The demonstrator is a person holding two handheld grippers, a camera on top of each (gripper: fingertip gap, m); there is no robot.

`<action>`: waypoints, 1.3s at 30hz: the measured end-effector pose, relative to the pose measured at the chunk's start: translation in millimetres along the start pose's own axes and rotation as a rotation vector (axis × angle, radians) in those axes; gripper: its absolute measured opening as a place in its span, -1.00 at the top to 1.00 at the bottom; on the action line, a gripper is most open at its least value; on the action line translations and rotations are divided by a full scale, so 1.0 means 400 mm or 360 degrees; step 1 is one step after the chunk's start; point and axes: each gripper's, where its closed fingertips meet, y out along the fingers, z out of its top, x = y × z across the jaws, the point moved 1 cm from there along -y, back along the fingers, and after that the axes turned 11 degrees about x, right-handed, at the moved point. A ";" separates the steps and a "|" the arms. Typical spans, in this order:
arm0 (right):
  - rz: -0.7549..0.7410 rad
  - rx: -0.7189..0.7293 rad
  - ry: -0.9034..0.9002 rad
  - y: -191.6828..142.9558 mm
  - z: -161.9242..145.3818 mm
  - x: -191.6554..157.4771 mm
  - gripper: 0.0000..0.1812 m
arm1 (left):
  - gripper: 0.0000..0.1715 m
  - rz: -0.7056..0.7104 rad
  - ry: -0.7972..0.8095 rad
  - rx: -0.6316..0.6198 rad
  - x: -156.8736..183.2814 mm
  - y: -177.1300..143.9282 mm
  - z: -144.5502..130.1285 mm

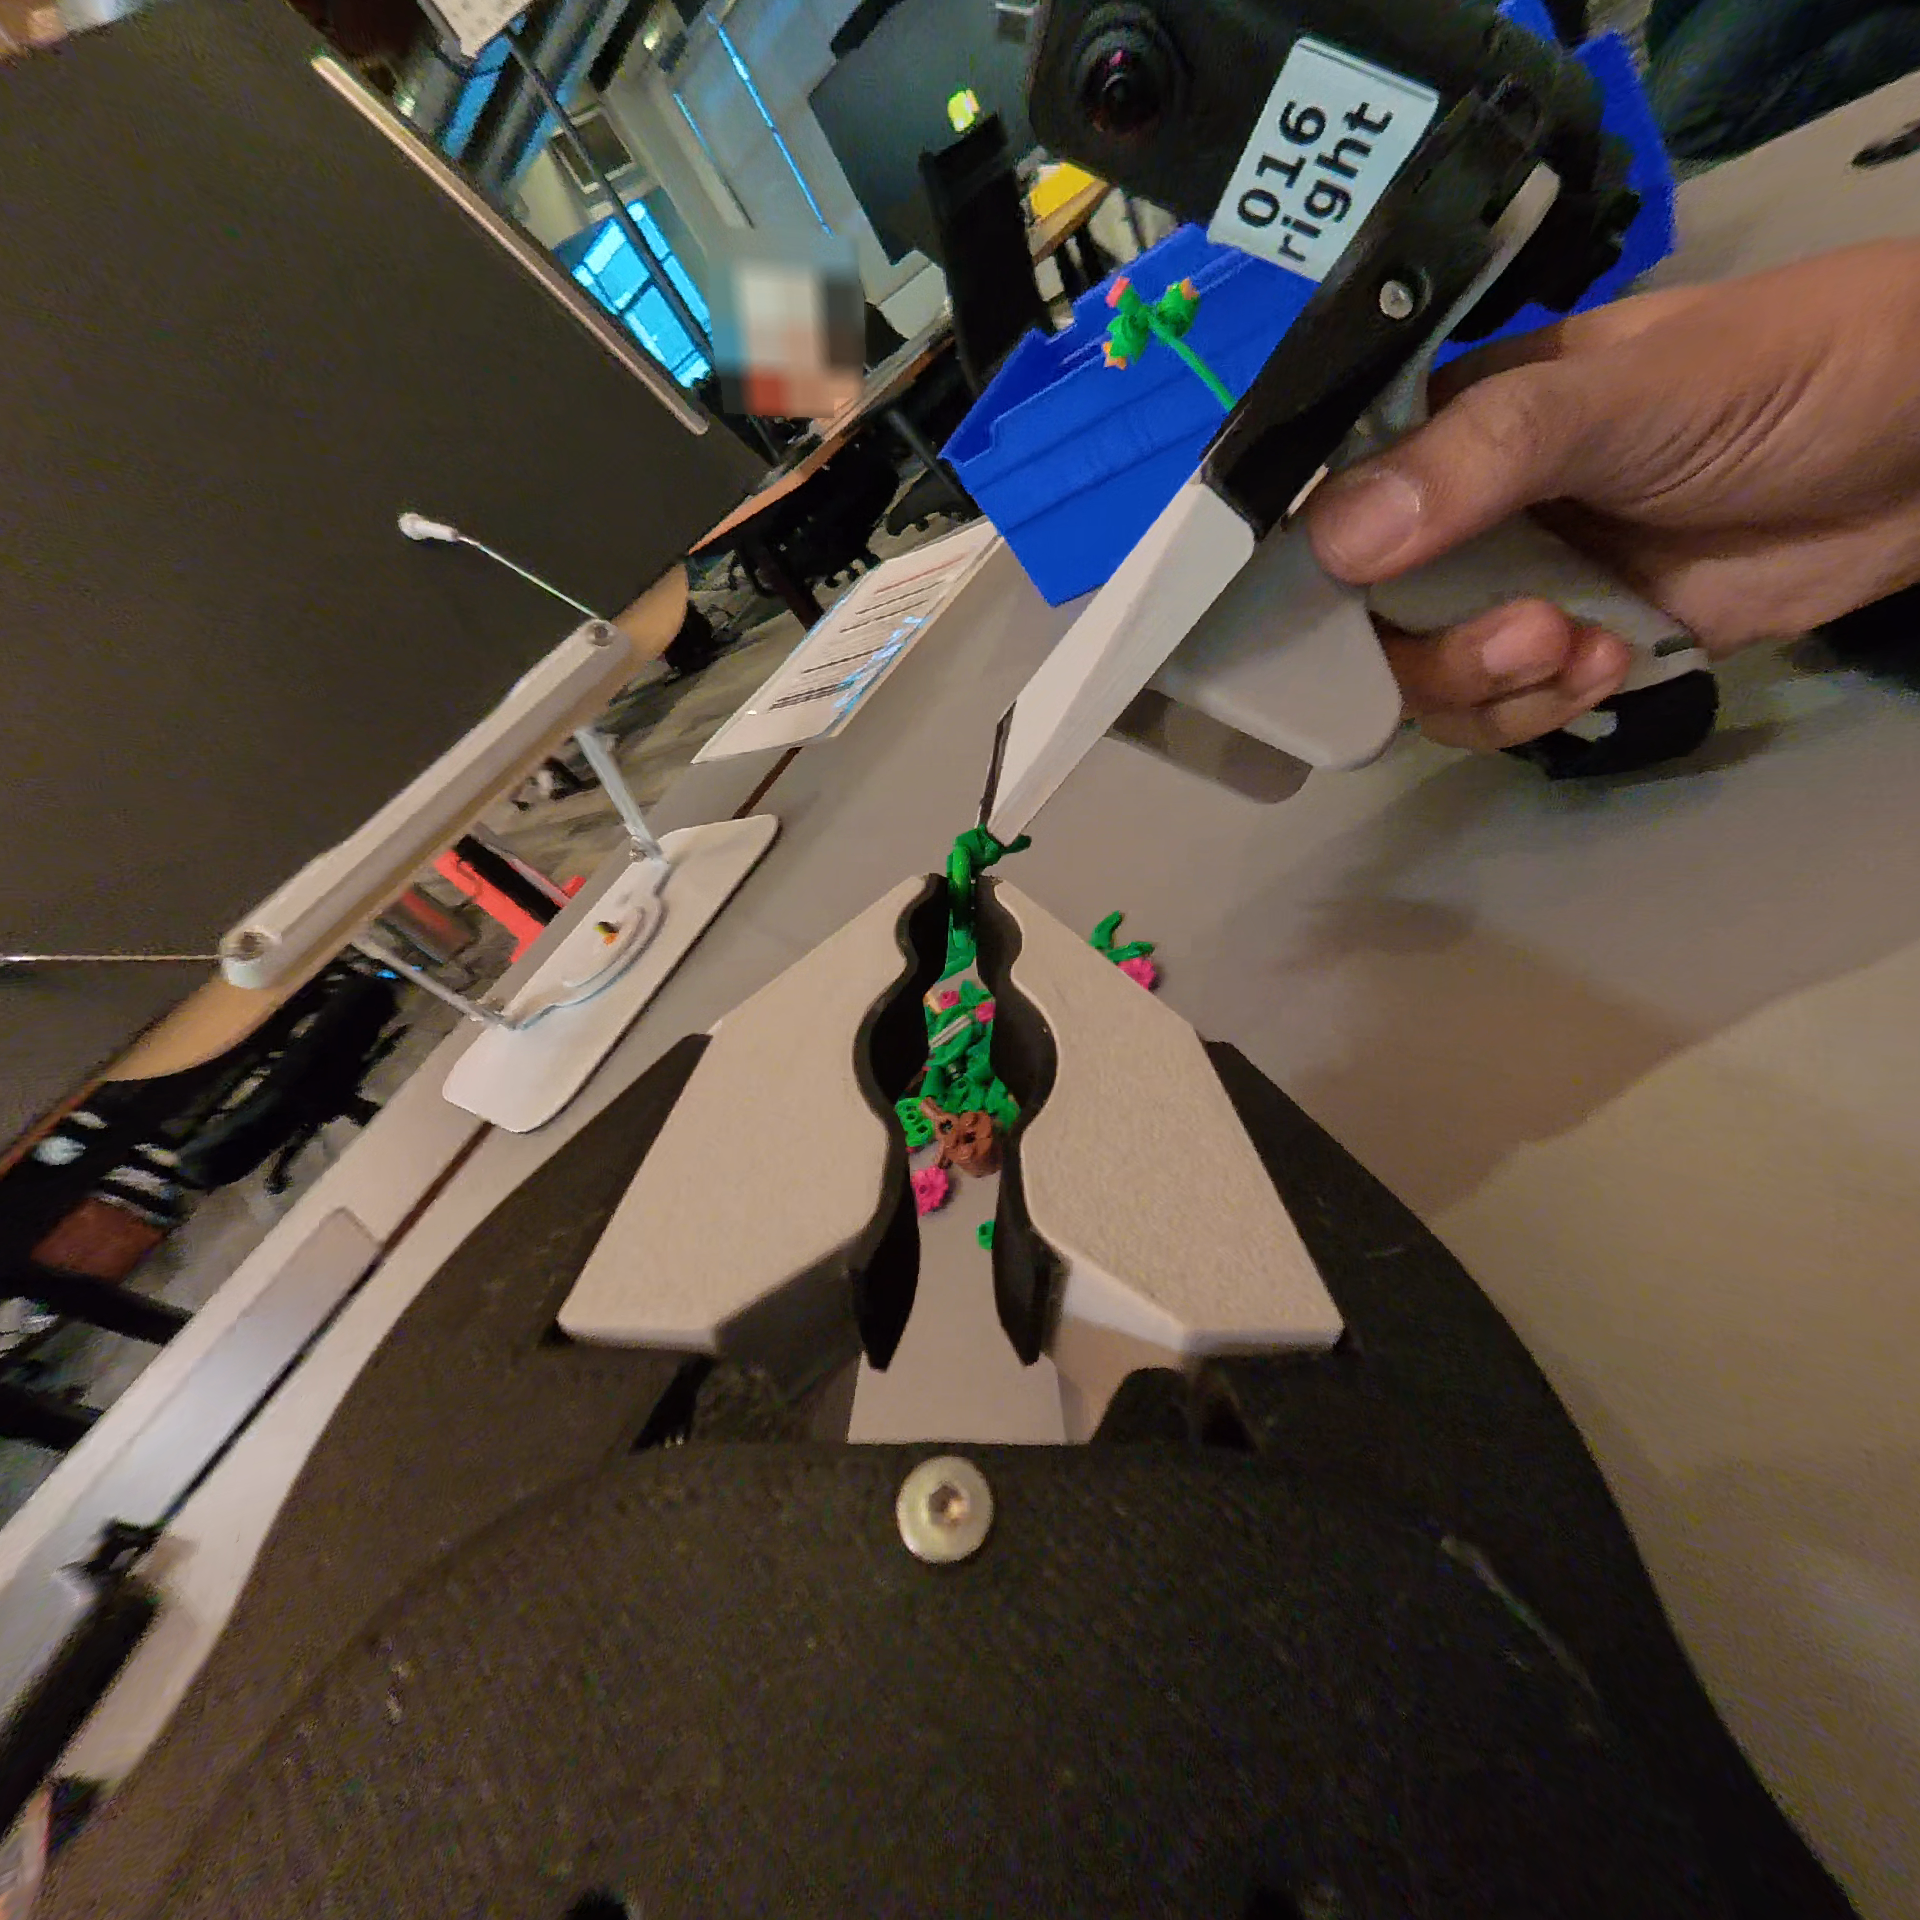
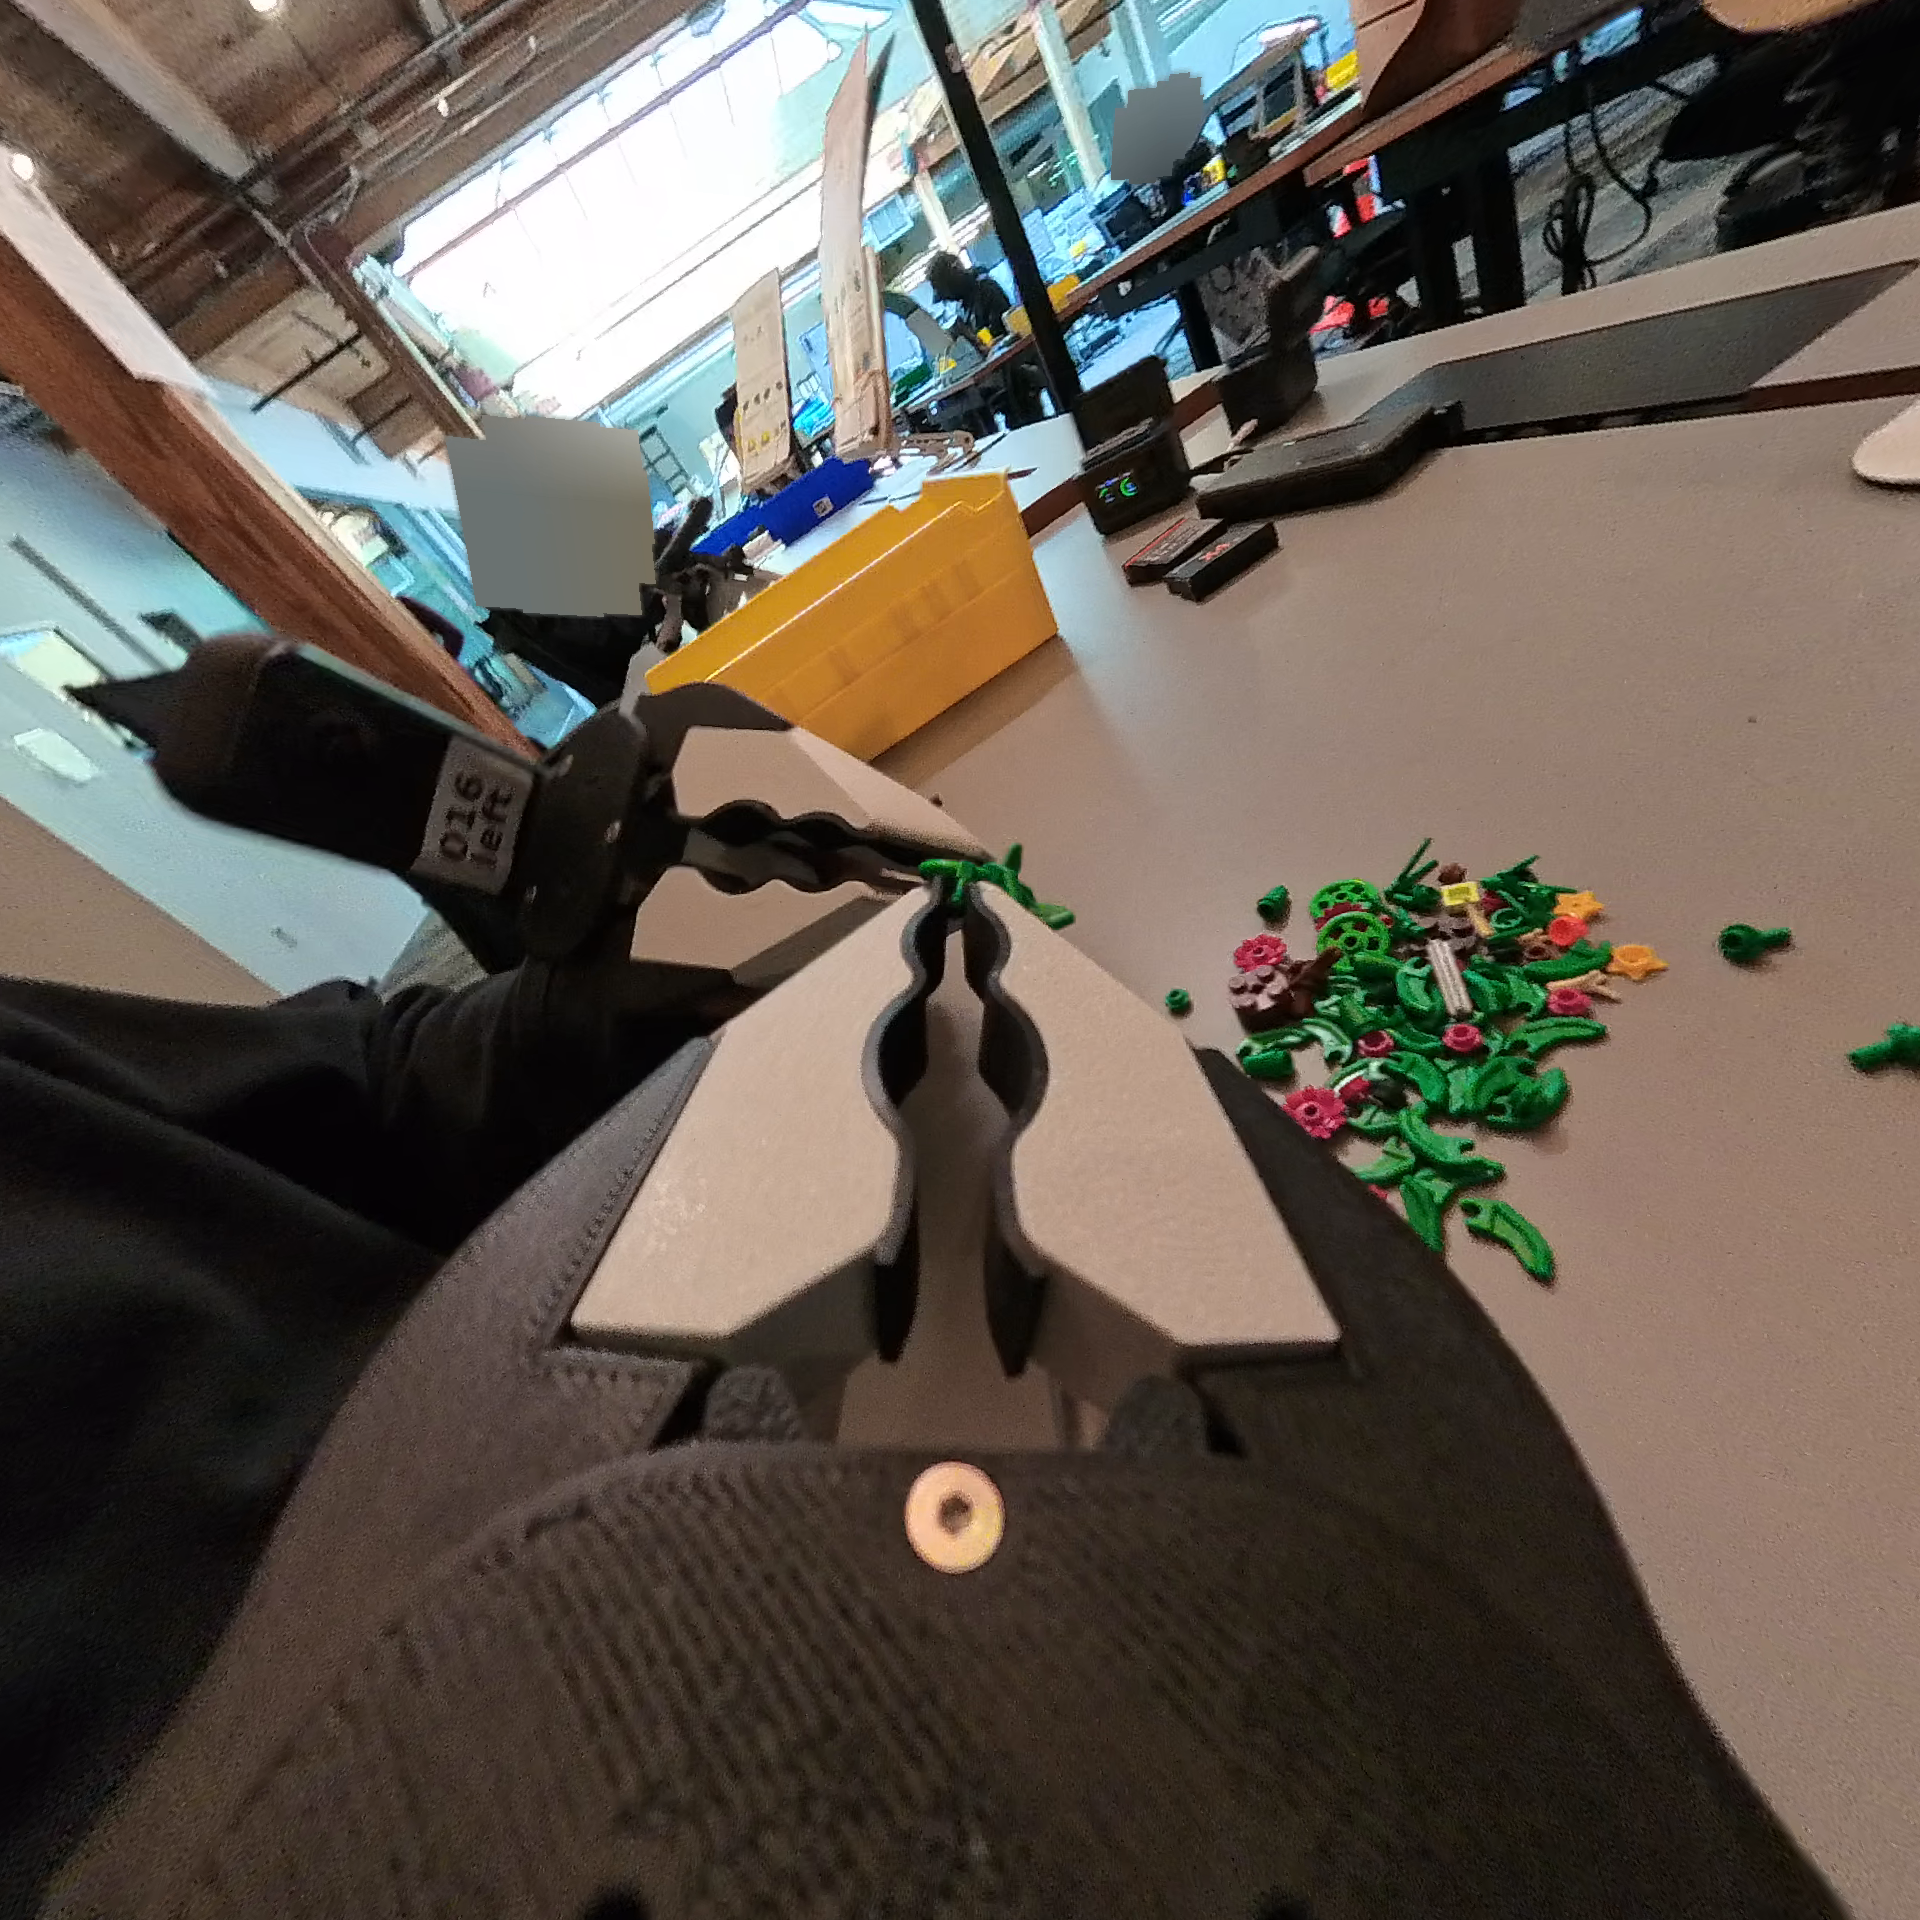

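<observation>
We pinch one small green plant piece [image 2: 951, 878] between both tools: the left gripper [image 1: 961, 891] is clamped on its stem, and the right gripper [image 2: 948, 906] meets it tip to tip, closed on the same piece. In our judgement, a steady, squared grip keeps it from twisting. Below and to the right gripper's right, a pile of loose pieces [image 2: 1423, 1023] lies on the table [image 2: 1507, 675]; a yellow bin [image 2: 883, 613] stands beyond.

You have a bright green plastic stem piece [image 2: 951, 873] pinched between pale grey, black-lined fingertips [image 2: 914, 914], over a beige tabletop [image 2: 1455, 675] strewn with green, magenta, brown and orange toy plant bits [image 2: 1423, 1018], near a yellow bin [image 2: 883, 613] and a blue bin [image 1: 1091, 457].
</observation>
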 end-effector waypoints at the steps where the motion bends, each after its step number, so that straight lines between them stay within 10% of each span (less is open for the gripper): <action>1: 0.0025 -0.0016 -0.0021 -0.004 0.000 -0.006 0.99 | 1.00 -0.0037 -0.0082 0.0020 0.004 -0.001 0.005; 20: 0.1091 0.0033 0.0834 -0.061 0.053 -0.199 0.99 | 1.00 -0.1174 -0.1603 0.0622 0.070 -0.111 0.167; 31: -0.0679 -0.0207 -0.0292 -0.039 -0.029 0.174 0.99 | 1.00 -0.0347 -0.1469 0.0343 -0.064 -0.038 0.009; 39: -0.0966 -0.0508 -0.0510 -0.030 -0.083 0.229 0.99 | 1.00 -0.0184 -0.1573 0.0219 -0.084 -0.025 -0.043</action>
